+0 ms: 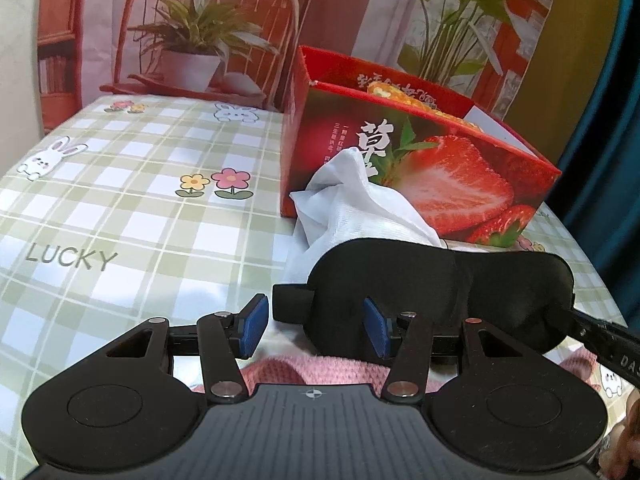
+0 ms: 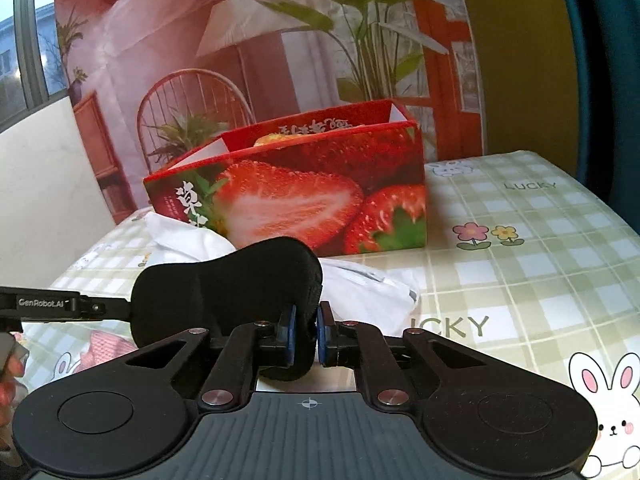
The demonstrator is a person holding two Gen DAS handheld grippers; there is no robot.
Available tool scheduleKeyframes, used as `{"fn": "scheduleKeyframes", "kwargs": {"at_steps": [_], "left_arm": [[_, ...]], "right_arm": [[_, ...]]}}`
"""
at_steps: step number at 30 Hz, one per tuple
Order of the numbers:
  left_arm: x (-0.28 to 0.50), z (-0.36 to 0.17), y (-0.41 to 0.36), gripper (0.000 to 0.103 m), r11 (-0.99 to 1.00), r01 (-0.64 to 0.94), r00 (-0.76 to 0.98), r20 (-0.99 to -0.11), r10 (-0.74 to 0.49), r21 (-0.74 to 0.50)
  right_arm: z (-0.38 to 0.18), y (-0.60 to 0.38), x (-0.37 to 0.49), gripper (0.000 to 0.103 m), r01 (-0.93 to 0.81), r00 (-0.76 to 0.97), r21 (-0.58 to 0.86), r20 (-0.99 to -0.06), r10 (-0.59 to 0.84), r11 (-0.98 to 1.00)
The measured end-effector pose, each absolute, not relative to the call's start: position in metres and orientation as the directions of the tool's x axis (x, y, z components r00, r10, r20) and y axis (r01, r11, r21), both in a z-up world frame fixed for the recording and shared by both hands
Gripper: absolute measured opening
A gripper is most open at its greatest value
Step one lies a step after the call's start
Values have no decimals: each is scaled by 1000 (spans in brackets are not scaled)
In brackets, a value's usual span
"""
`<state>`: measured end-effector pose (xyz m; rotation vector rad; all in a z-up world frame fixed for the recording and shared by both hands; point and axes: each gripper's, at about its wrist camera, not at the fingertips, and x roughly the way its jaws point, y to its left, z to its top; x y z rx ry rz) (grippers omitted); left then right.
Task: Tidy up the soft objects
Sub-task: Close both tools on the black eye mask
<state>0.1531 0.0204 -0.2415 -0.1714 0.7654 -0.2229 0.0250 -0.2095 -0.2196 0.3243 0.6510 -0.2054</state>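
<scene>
A black eye mask (image 1: 440, 292) hangs just above the table in front of a red strawberry box (image 1: 440, 160). My right gripper (image 2: 305, 338) is shut on one end of the eye mask (image 2: 224, 288), with black fabric pinched between its blue pads. Its finger (image 1: 600, 340) enters the left wrist view from the right. My left gripper (image 1: 316, 326) is open; the mask's strap end and left lobe lie between its blue pads, which do not press on them. A crumpled white cloth (image 1: 360, 208) lies against the box, behind the mask. A pink knitted piece (image 1: 320, 368) lies under the left gripper.
The strawberry box (image 2: 320, 184) stands open-topped on the green checked tablecloth (image 2: 520, 280), with something orange (image 1: 400, 92) inside. The white cloth (image 2: 360, 280) spreads in front of the box. A printed backdrop stands behind the table. A person's fingers show at the lower left of the right wrist view.
</scene>
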Motion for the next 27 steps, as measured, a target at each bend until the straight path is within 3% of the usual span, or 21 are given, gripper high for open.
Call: {"fn": "scheduleKeyframes", "kwargs": {"at_steps": [5, 13, 15, 18, 21, 27], "left_arm": [[167, -247, 26, 61, 946, 140, 690, -656, -306, -294], [166, -253, 21, 60, 906, 207, 678, -614, -404, -369], [162, -250, 19, 42, 918, 214, 693, -611, -384, -334], [157, -247, 19, 25, 933, 216, 706, -613, -354, -289], [153, -245, 22, 20, 927, 226, 712, -599, -367, -299], [150, -245, 15, 20, 928, 256, 707, -601, -372, -272]], "right_arm": [[-224, -209, 25, 10, 297, 771, 222, -630, -96, 929], [-227, -210, 27, 11, 303, 764, 224, -639, -96, 926], [-227, -210, 27, 11, 302, 763, 224, -639, -94, 927], [-226, -210, 26, 11, 300, 766, 233, -637, -88, 925], [-225, -210, 25, 11, 294, 772, 245, -630, -78, 924], [-223, -205, 26, 11, 267, 778, 251, -626, -55, 930]]}}
